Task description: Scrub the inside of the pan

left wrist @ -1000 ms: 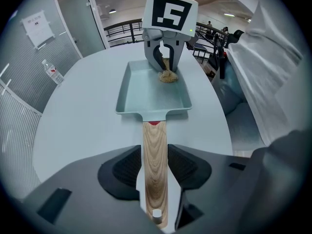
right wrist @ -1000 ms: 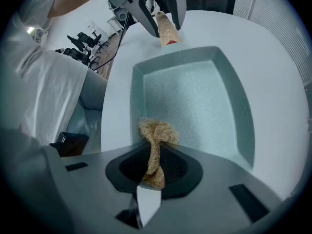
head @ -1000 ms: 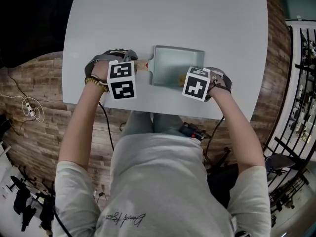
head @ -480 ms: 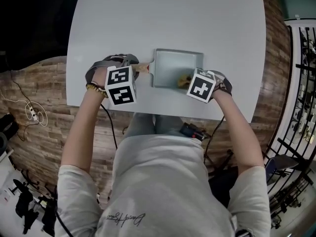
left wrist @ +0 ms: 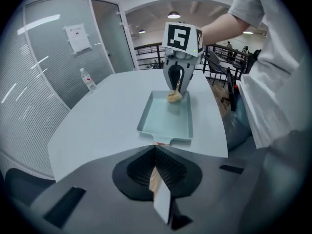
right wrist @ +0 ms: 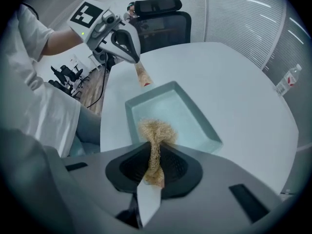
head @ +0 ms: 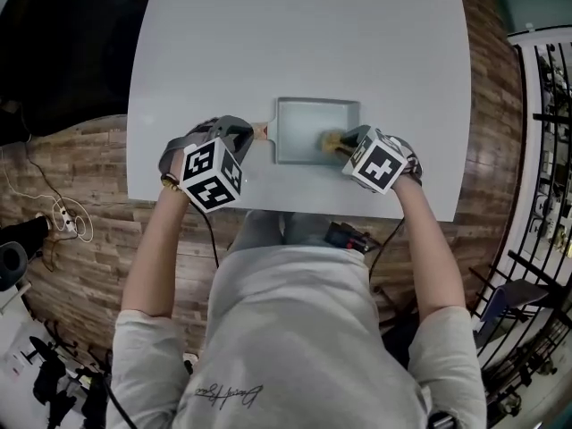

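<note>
A pale rectangular pan (head: 299, 137) lies on the white table (head: 295, 43) with its wooden handle (head: 260, 130) pointing left. My left gripper (head: 246, 133) has just been closing and now stands shut on that handle (left wrist: 155, 177), which shows between the jaws. My right gripper (head: 344, 141) is shut on a tan fibrous scrubber (right wrist: 156, 133). The scrubber's tuft (head: 331, 140) hangs over the pan's right inner part (right wrist: 180, 113). The left gripper view shows the right gripper (left wrist: 176, 84) with the scrubber (left wrist: 174, 96) at the pan's far end.
A water bottle (left wrist: 88, 80) stands far off on the table. An office chair (right wrist: 156, 18) is behind the table's edge. The pan sits close to the table's near edge, by the person's lap. Cables lie on the wooden floor (head: 63, 213).
Both grippers have tilted and rolled, their marker cubes turned. The left one now grips the handle. The scrubber has moved further over the pan's inside.
</note>
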